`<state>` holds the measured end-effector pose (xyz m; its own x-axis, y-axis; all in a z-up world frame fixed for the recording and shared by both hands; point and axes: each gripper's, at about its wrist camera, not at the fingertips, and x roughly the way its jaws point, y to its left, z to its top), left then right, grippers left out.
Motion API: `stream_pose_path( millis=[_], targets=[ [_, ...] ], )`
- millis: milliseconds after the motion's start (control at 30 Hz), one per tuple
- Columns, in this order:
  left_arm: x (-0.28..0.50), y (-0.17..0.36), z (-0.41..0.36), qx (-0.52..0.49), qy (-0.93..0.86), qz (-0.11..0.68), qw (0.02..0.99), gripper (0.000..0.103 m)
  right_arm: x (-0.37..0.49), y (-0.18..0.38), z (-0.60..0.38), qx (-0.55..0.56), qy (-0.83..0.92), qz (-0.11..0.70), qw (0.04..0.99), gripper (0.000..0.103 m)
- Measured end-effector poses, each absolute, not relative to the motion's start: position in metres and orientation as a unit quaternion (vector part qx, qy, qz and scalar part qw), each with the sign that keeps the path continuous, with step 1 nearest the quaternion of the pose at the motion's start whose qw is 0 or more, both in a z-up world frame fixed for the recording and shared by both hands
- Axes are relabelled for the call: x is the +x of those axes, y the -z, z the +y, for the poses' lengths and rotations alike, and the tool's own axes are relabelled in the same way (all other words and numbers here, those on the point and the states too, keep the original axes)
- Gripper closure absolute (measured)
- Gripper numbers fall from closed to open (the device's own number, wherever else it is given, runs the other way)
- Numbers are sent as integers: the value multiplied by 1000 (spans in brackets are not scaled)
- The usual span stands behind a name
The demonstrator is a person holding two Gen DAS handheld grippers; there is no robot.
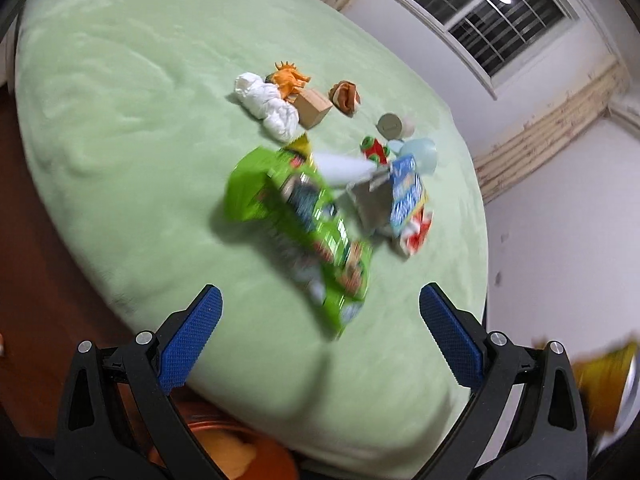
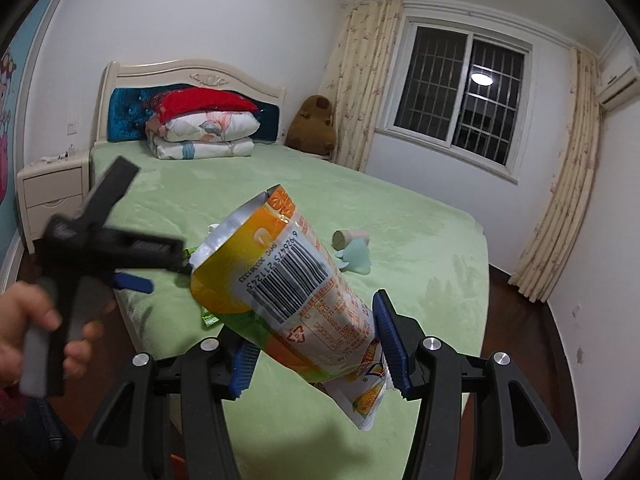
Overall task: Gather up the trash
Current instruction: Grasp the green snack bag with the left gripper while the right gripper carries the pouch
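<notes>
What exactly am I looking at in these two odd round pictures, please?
No robot here: a person holds a black two-finger clamp in each hand, each carrying a wide-angle camera looking along its blue-padded fingers. One picture looks from the left gripper, open and empty, down at a green bedspread strewn with litter: a green snack bag, a blue and red carton, crumpled white paper, a small brown box. The other looks from the right gripper, clamped on an orange and white snack pouch.

Even indoor light, a ceiling lamp mirrored in the dark window (image 2: 460, 100); left view motion-blurred, fisheye-bent edges.
</notes>
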<state>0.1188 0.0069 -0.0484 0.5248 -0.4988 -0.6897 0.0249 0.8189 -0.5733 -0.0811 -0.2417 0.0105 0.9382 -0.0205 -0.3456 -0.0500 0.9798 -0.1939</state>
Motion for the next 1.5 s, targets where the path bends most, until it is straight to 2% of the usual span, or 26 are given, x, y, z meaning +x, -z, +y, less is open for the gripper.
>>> stream_pose_path(
  millis=[167,233,333,433,900,1167,1500],
  targets=[
    [160,59,-1,-279,126,493,814,7,-83,-7,-241,-94,-10,177,980,51],
    [172,66,-4,-285,118,507,805,10,-85,-7,-240,-94,-9,176,980,51],
    [181,73,-14,-255,99,532,801,55,-82,-8,-239,-90,-12,177,980,51],
    [177,75,-15,-242,94,530,807,62,-82,-8,-241,-85,-15,177,980,51],
    [132,22,-19,-129,131,475,861,66,-83,-6,-242,-61,-30,178,982,51],
    [63,-8,-6,-61,144,431,889,66,-93,-8,-243,-31,-68,188,979,51],
    [-17,7,13,-12,159,423,892,66,-111,17,-243,18,-171,275,946,51]
  ],
)
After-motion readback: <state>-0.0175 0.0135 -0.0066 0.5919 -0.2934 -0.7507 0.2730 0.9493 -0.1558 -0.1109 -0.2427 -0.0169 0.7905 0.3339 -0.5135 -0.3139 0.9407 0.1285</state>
